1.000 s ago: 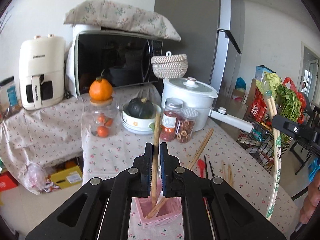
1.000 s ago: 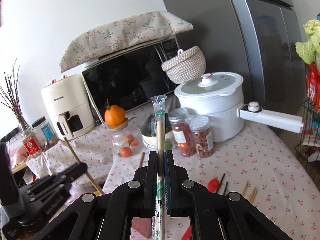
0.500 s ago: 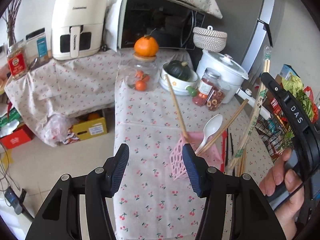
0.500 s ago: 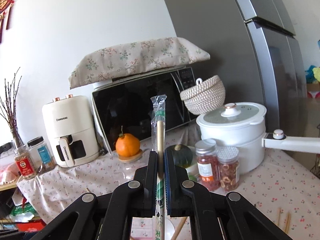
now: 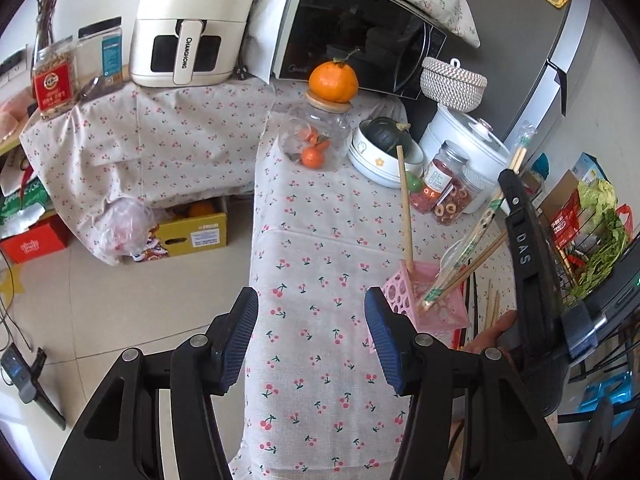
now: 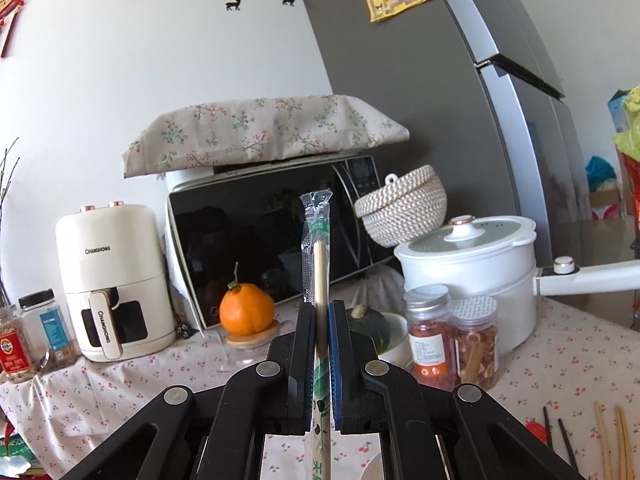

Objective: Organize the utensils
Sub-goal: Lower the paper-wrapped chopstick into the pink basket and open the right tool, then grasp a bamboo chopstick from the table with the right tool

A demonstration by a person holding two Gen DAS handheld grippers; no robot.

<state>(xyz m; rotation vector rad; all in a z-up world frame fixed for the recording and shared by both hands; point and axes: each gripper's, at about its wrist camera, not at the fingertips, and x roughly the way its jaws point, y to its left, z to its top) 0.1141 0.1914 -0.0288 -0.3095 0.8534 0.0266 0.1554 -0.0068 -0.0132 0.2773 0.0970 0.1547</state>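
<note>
Wrapped chopsticks [image 6: 319, 264] are clenched between the jaws of the right gripper [image 6: 320, 336], and their long axis stands nearly upright in the right wrist view, the plastic sleeve rising above the jaws. In the left wrist view the same pair is seen slanting down toward the pink basket [image 5: 434, 300], its lower tip at or just inside the rim (which of the two cannot be told). The basket lies near the right edge of the desk [image 5: 320, 240], already holding a bare chopstick [image 5: 405, 208] leaning to the far side. The right gripper is clearly the nearer one. The left gripper [image 5: 310, 338] is held to the left of the basket, tilted down over the cherry-print cloth, its jaws released and empty, having just been opened. Loose chopsticks [image 6: 612, 436] are left lying on the desk at the right.
</note>
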